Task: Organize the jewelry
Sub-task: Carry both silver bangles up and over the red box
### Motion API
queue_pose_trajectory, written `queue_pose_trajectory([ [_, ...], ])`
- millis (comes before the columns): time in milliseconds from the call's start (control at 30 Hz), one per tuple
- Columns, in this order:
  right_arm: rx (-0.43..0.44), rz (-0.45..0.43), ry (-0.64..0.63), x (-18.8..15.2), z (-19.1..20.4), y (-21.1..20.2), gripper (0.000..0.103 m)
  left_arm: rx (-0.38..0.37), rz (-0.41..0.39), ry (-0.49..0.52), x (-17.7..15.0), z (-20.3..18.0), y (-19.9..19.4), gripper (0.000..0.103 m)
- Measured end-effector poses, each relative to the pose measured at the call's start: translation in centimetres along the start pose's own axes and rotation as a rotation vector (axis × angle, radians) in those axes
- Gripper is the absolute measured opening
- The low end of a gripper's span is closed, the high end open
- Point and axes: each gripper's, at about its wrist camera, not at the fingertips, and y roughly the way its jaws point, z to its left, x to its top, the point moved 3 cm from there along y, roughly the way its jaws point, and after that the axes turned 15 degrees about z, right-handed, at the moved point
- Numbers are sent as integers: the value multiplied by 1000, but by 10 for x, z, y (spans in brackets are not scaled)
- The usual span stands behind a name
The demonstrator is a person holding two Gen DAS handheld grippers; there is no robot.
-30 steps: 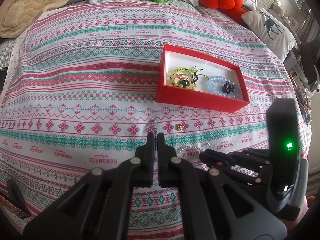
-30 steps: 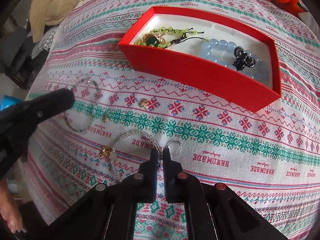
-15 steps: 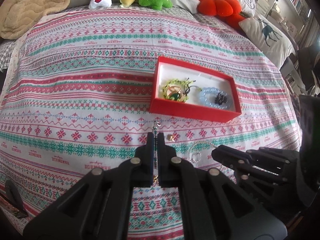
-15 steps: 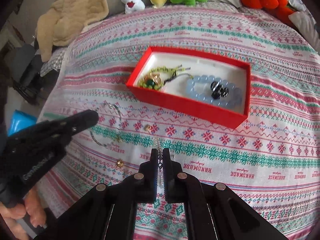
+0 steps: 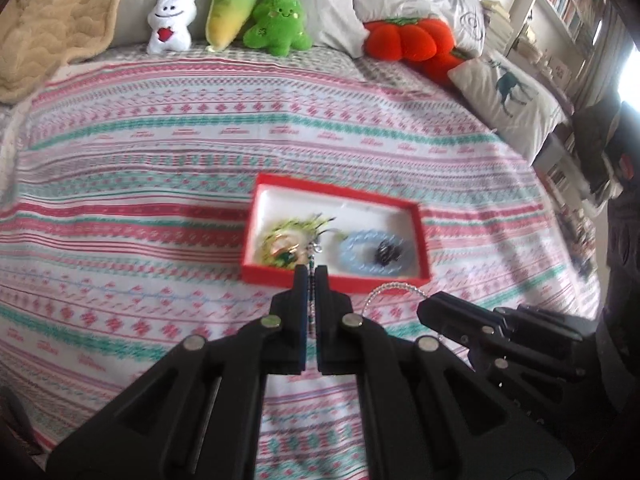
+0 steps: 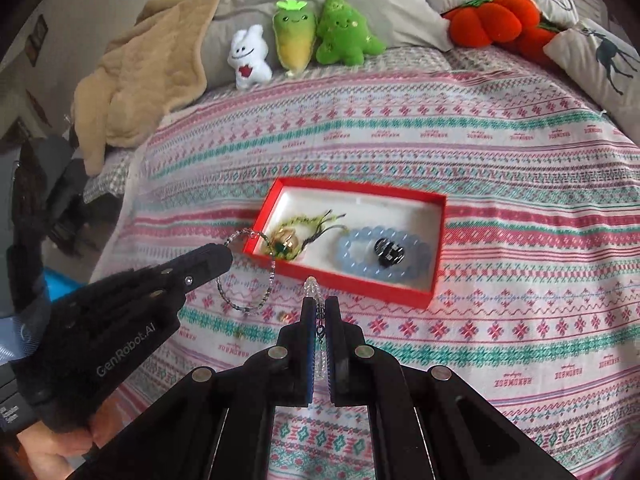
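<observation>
Right wrist view: we hold both claws (image 6: 319,304) (image 6: 224,258) clenched on beaded bracelets (image 6: 248,276); red box (image 6: 352,286) lies just ahead, L claw nearer.

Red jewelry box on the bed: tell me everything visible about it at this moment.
The red box is a shallow open rectangular tray, seemingly cardboard, with red walls and a white lining. It lies flat on the patterned bedspread, lidless. Inside, at one end, sits a yellow-green beaded bracelet with gold and green pieces and dark cords; at the other, a pale blue beaded bracelet ringing a small black ornament. No gripper touches the box.
</observation>
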Motion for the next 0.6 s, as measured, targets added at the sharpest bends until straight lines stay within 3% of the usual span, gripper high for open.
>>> queue_pose_trajectory([
  [367,28,-78,121,17,-45,-18,4,-178,-48,-38,33,-13,25,3],
  [600,13,-135,140,28,-56,-18,4,-60,-2,-96,39,20,66,3],
])
